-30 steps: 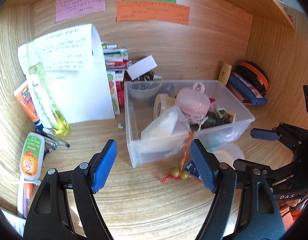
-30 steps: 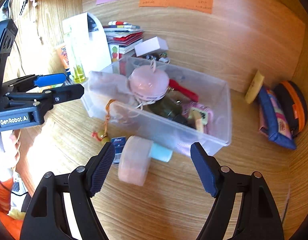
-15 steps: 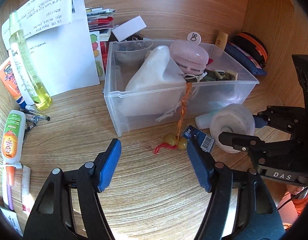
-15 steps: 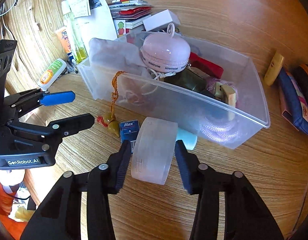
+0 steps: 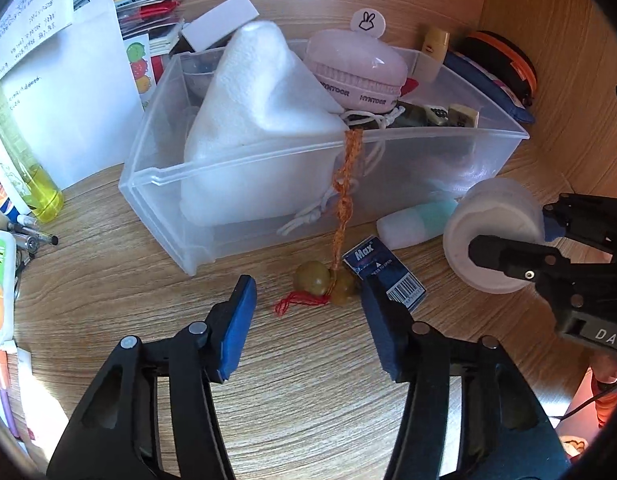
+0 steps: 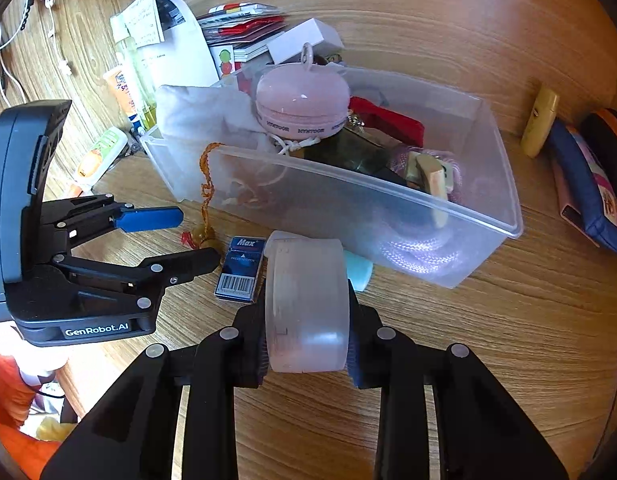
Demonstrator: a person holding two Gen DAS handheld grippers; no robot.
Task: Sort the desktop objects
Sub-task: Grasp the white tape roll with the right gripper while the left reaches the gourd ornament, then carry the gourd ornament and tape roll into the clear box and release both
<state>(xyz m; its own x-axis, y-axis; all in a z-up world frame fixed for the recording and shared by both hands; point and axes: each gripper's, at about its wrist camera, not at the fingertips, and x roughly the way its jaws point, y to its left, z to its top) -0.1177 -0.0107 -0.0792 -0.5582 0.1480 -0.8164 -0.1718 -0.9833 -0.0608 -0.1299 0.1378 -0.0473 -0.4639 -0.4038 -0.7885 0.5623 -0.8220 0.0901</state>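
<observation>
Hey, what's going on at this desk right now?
Someone is tidying a cluttered wooden desk with two handheld grippers. The right gripper is shut on a translucent roll of tape in front of a clear plastic bin that already holds several things. The left gripper is open, low over the desk near a charm with two beads and a small blue Max box.
</observation>
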